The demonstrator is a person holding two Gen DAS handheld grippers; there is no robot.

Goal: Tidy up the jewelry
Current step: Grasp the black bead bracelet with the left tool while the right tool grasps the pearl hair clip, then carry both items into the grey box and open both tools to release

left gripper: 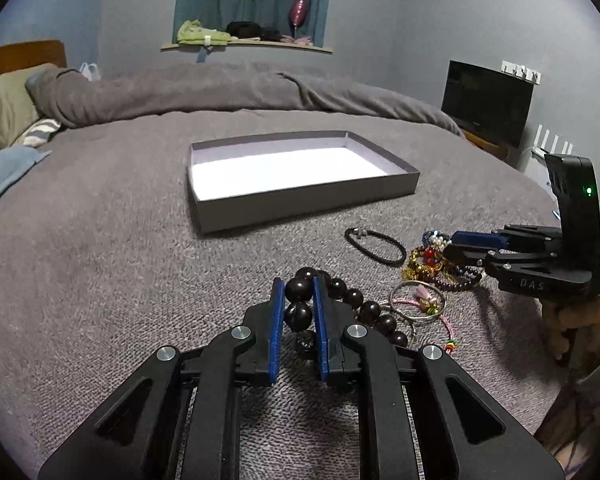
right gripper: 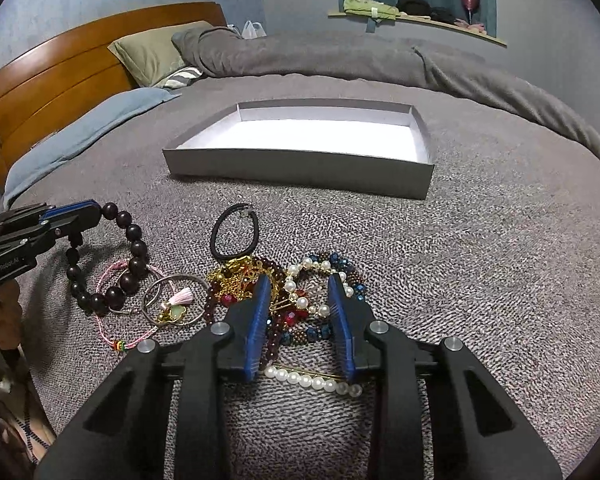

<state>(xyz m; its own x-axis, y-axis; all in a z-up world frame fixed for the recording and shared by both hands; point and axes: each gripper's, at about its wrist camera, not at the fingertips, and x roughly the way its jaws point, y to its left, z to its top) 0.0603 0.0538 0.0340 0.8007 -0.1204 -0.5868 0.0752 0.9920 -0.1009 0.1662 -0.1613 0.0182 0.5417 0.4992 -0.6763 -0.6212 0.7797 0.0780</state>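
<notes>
Dark wooden bead bracelet [left gripper: 300, 300]: large, round, glossy brown-black beads on one loop; clamped between the blue pads of the left gripper [left gripper: 296, 300], two beads pinched at the tips, remainder of the loop trailing right and down onto the grey blanket [left gripper: 100, 280]; lower part of the loop hidden behind the gripper body in the left wrist view, whole loop visible in the right wrist view, hanging from the fingertips and draped over a pink cord bracelet [right gripper: 112, 320]. Just right of it: silver bangle with pink tassel [right gripper: 172, 300]; black cord bracelet [right gripper: 234, 236] lying flat, apart from the pile. Tangled pile [right gripper: 300, 296] of gold chain, dark red beads, blue-and-bronze beads and pearl strand [right gripper: 316, 380]; individual pieces overlapping, boundaries hard to separate. Right gripper [right gripper: 300, 300] lowered over this pile, jaws partly apart, red beads and pearls between the pads; contact of pads with beads not clear; near end of the pearl strand partly covered by the fingers. Beyond the jewelry: shallow grey box [right gripper: 300, 168] with white interior, nothing inside, resting on the blanket. Right hand [left gripper: 580, 320] cut off at the edge of the left wrist view.
</notes>
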